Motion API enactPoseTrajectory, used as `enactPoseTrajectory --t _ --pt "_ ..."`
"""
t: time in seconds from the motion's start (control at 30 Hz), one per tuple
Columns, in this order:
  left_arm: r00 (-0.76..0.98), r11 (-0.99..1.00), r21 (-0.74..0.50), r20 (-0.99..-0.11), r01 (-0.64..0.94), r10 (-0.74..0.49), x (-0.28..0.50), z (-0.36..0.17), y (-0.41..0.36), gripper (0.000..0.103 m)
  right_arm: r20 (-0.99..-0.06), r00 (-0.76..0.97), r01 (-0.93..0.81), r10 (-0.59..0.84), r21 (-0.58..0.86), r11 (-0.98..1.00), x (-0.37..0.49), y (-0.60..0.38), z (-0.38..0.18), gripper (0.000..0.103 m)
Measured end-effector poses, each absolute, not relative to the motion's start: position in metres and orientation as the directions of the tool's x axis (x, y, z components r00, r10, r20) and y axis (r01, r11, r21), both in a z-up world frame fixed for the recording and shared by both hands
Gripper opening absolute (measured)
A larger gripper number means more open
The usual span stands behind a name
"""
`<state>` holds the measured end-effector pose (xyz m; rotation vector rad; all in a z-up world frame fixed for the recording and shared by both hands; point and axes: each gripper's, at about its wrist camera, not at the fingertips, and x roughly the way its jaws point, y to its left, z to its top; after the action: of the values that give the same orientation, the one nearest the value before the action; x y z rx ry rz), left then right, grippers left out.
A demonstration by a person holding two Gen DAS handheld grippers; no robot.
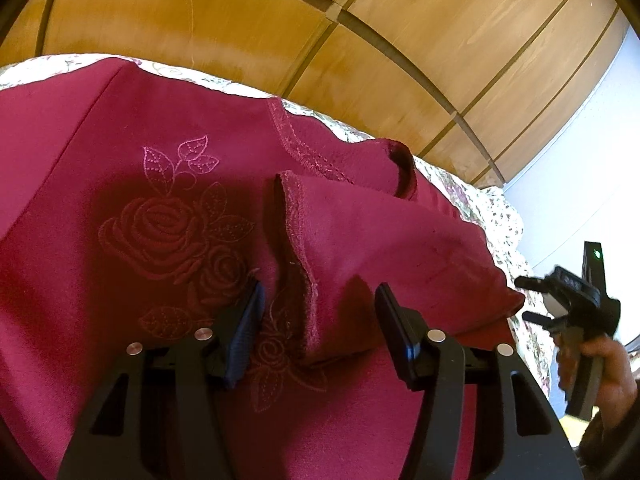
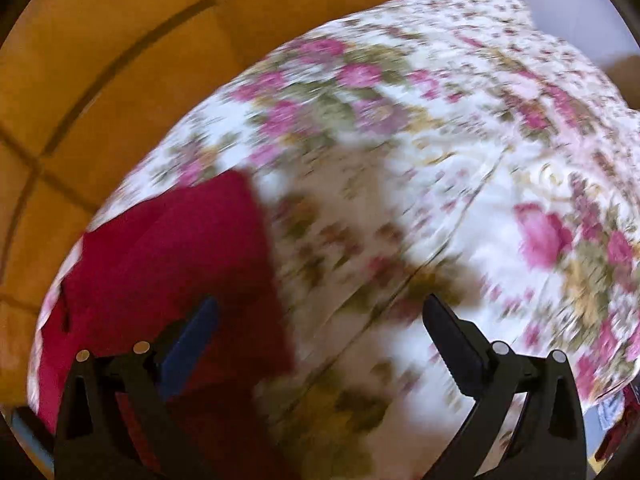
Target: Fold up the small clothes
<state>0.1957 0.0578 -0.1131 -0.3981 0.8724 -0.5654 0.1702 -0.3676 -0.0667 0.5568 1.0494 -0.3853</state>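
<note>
A dark red garment [image 1: 120,184] with embroidered roses lies spread on a floral bedspread [image 1: 500,216]. One sleeve [image 1: 380,240] is folded over onto its front. My left gripper [image 1: 320,300] is open just above the garment, its fingers either side of the sleeve's cuff end. My right gripper [image 1: 532,300] shows at the right edge of the left wrist view, open, off the garment's right side. In the right wrist view, which is blurred, the right gripper [image 2: 320,320] is open and empty over the bedspread [image 2: 440,160], with the garment's edge [image 2: 180,260] at its left finger.
A wooden panelled wall [image 1: 280,20] stands behind the bed. A pale blue wall [image 1: 592,140] is at the right. The person's hand [image 1: 600,376] holds the right gripper's handle.
</note>
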Motion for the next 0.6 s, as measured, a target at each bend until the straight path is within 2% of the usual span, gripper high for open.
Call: enactPoseTrajectory --t 0.13,0.23,0.33,0.47,0.6 --pt "0.502 0.758 -0.587 -0.583 0.285 -0.639 0.196 -0.11 0.065 0.059 -0.94 0.339 0.415 0.033 0.181 0.892 0.178 -0.329 -0.087 0.101" --pt "0.516 0.747 -0.621 -0.571 0.238 -0.638 0.192 -0.097 0.085 0.073 -0.942 0.334 0.4 0.0 0.142 0.905 0.174 -0.323 -0.085 0.101" --pt "0.59 0.729 -0.66 -0.52 0.182 -0.618 0.184 -0.084 0.125 0.079 -0.938 0.346 0.423 0.008 0.164 0.891 0.168 -0.328 -0.073 0.101" --pt "0.658 0.734 -0.676 -0.526 0.061 -0.539 0.183 -0.081 0.183 0.079 -0.935 0.355 0.443 0.012 0.18 0.878 0.156 -0.331 -0.061 0.101" --pt "0.771 0.73 -0.678 -0.509 -0.085 -0.383 0.173 -0.077 0.25 0.08 -0.936 0.347 0.459 0.059 0.224 0.86 0.138 -0.33 -0.058 0.101"
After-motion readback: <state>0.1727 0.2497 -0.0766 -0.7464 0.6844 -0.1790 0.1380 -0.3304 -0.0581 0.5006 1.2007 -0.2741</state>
